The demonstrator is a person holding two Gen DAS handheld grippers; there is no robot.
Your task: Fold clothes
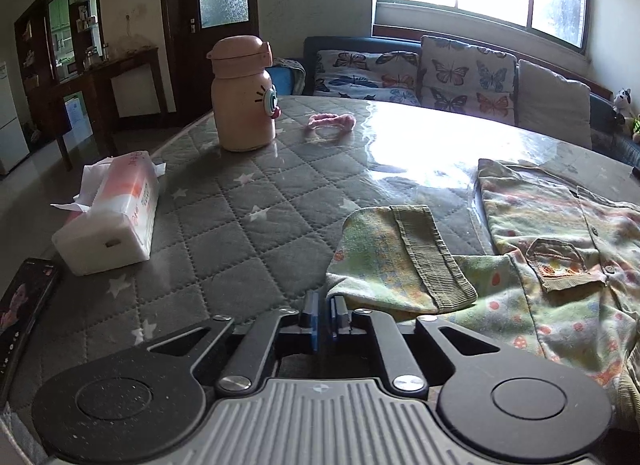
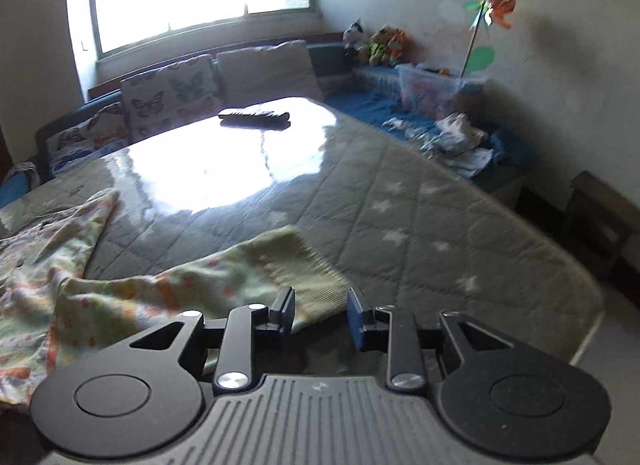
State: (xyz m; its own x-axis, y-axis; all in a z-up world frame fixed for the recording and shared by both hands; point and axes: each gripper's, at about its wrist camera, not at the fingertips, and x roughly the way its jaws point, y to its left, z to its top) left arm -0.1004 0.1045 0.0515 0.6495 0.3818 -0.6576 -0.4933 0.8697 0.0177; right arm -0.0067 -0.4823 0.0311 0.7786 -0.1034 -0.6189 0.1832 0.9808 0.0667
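1. Looking over the quilted table (image 1: 224, 233), we find the small patterned shirt (image 1: 560, 249) lying front-up and spread, its body toward the middle and a sleeve reaching out to each side.
2. In the left wrist view, the left sleeve (image 1: 396, 261) ends in a ribbed corduroy cuff that lies flat just ahead of the left gripper (image 1: 324, 311). Its blue pads are nearly pressed together, and the sleeve's edge sits right at the narrow gap; we cannot tell whether any cloth is actually caught.
3. In the right wrist view, the right gripper (image 2: 322, 315) has its pads spread, with the corner of the right sleeve (image 2: 256, 273) reaching in between them and nothing pinched.
4. We judge the shirt light, soft and limp: it will sag and trail from wherever it is lifted, so a single hold would bunch it.
5. The table has a glossy clear cover, so the cloth will likely slide rather than stay put when dragged.
6. The corduroy cuffs and the chest pocket (image 1: 560, 265) look thicker and stiffer; we think the cuff bands give the firmest hold, taken at the edge so only the sleeve's own layers are caught.
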